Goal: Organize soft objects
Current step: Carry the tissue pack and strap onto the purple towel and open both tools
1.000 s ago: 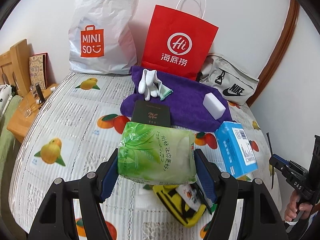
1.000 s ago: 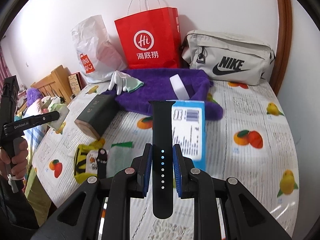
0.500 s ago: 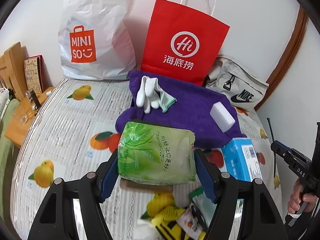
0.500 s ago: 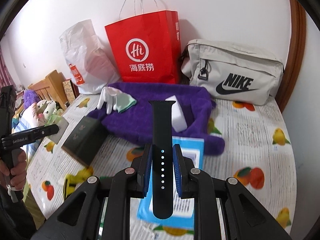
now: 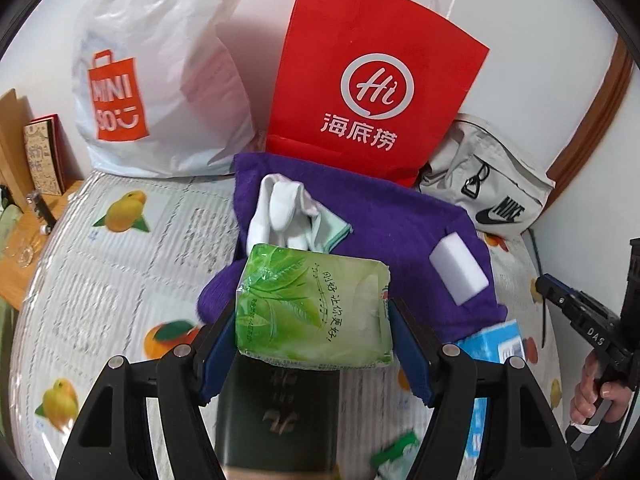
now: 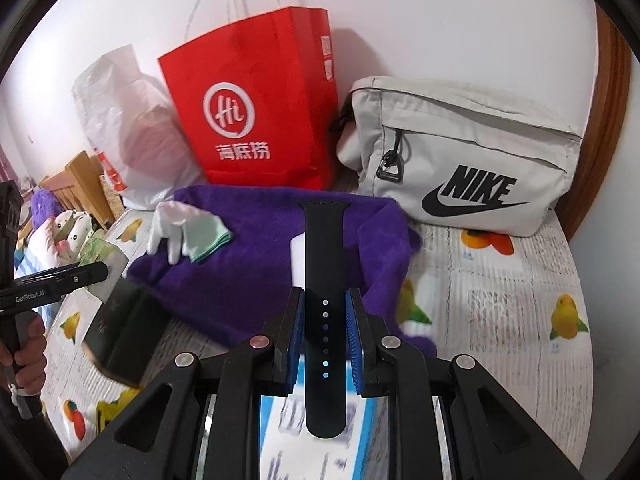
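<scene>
The left tool (image 5: pixel 312 344) is clamped on a green tissue pack (image 5: pixel 312 308), its blue pads pressing the pack's two sides and holding it above the bed (image 5: pixel 132 264). Below the pack lies a dark box (image 5: pixel 276 420), blurred at its near end. Beyond the pack a purple towel (image 5: pixel 400 232) is spread on the fruit-print bed cover; on it lie a white glove (image 5: pixel 280 212), partly over a pale green cloth (image 5: pixel 334 232), and, well to the right, a white sponge (image 5: pixel 458 272). A blue box (image 5: pixel 492 340) touches the towel's near right edge. Against the wall stand a white plastic bag (image 5: pixel 160 80), a red paper bag (image 5: pixel 372 80) and a grey Nike bag (image 5: pixel 488 188), side by side; the towel's far edge reaches the red bag. The right tool (image 6: pixel 324 340) is closed on a black watch strap (image 6: pixel 324 280), which stands upright between its pads, the holed end hanging below them over the blue box (image 6: pixel 280 432). In the right wrist view the strap hides part of the sponge (image 6: pixel 298 260), and the towel (image 6: pixel 248 272) sits straight ahead, with the glove (image 6: pixel 170 224) on its left part. At that view's left edge a hand (image 6: pixel 28 352) grips the left tool's handle, with the tissue pack (image 6: pixel 98 252) at its tip above the dark box (image 6: pixel 124 328).
</scene>
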A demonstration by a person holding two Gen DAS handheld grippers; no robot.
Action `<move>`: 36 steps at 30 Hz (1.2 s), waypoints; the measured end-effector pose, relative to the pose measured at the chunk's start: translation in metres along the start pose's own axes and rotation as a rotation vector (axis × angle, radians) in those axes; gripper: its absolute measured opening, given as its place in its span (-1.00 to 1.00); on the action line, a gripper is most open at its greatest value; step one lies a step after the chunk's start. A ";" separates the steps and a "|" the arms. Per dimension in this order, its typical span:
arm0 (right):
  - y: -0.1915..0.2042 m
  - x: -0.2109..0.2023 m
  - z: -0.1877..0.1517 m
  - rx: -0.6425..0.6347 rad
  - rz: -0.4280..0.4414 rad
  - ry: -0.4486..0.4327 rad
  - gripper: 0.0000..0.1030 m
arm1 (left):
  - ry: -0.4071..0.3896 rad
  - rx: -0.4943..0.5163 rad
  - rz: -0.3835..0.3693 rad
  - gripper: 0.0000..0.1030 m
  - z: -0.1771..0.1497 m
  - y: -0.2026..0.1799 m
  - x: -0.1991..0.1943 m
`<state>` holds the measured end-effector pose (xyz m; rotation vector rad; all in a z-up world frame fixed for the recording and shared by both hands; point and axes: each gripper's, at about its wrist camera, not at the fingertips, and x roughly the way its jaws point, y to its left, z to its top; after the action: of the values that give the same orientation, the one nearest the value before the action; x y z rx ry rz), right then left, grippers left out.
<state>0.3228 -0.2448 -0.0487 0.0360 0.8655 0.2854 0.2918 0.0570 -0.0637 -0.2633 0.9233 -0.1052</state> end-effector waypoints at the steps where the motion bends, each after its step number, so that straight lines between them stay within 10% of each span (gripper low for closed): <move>1: -0.002 0.006 0.004 0.000 -0.003 0.006 -0.60 | 0.002 -0.001 -0.004 0.35 0.004 -0.001 0.004; 36: -0.024 0.114 0.012 0.025 0.007 0.208 -0.58 | 0.203 -0.032 0.005 0.45 0.039 0.004 0.107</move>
<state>0.4074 -0.2371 -0.1289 0.0334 1.0760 0.2879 0.3872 0.0463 -0.1248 -0.2833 1.1276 -0.1142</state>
